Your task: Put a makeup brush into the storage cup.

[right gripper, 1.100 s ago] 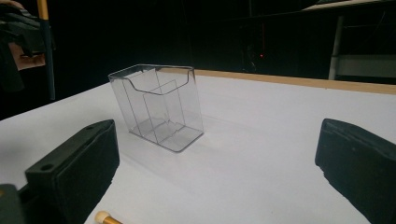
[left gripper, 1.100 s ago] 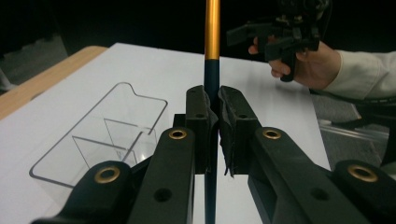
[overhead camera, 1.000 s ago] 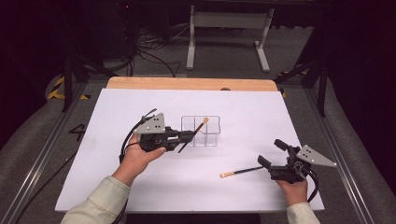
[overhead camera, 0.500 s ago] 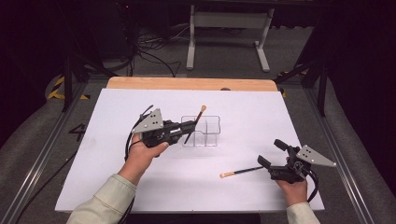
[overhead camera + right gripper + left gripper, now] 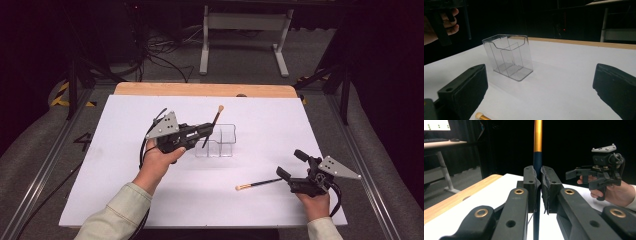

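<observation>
My left tool point(image 5: 207, 131) clamping a slim black gold-tipped brush point(image 5: 216, 120) over the clear plastic compartment holder point(image 5: 222, 141) mid-desk point(image 5: 280, 120), my right tool point(image 5: 285, 179) wide open near the desk's right edge, a second black brush point(image 5: 257, 184) lying before it.

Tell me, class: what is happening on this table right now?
A person works with a gripper in each hand. The left gripper is shut on a slim brush, held tilted with its lower end at the clear compartment holder. The right gripper is open, near a second brush that lies flat on the white table. Neither brush stands in the holder yet.
</observation>
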`<state>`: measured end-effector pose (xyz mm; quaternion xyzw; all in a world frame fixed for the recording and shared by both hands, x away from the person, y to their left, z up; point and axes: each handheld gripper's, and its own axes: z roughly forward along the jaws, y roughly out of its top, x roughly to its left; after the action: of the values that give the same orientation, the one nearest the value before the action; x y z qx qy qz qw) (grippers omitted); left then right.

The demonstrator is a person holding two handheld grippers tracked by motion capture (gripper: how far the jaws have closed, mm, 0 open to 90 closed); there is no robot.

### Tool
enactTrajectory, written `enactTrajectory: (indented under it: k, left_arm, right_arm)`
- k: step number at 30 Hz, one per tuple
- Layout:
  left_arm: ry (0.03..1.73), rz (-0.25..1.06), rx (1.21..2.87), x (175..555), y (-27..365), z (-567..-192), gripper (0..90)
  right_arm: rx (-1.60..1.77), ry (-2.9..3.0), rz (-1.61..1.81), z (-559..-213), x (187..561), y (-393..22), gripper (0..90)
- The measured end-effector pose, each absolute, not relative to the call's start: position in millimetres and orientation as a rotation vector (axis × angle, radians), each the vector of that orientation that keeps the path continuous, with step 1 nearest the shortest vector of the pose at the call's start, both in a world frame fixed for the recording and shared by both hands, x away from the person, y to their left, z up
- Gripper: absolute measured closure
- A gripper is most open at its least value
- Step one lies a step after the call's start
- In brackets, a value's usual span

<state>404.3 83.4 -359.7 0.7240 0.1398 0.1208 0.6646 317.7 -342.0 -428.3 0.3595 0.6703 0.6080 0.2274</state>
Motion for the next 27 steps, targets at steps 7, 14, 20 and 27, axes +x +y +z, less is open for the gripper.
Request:
enactTrajectory:
  k: [7,14,20,27]
  left_arm:
    - [0.333,0.265,1.624,412,79,-355,82.5]
    - [0.350,0.277,1.610,420,74,-354,82.5]
    - [0.368,0.273,1.573,427,67,-354,82.5]
    - [0.391,0.308,1.567,433,58,-358,82.5]
  right_arm:
    - [0.991,1.843,1.675,-428,317,-343,0.6]
    - [0.987,1.842,1.676,-428,317,-343,0.6]
    - [0.990,1.844,1.676,-428,317,-344,0.6]
    - [0.990,1.840,1.683,-428,316,-344,0.6]
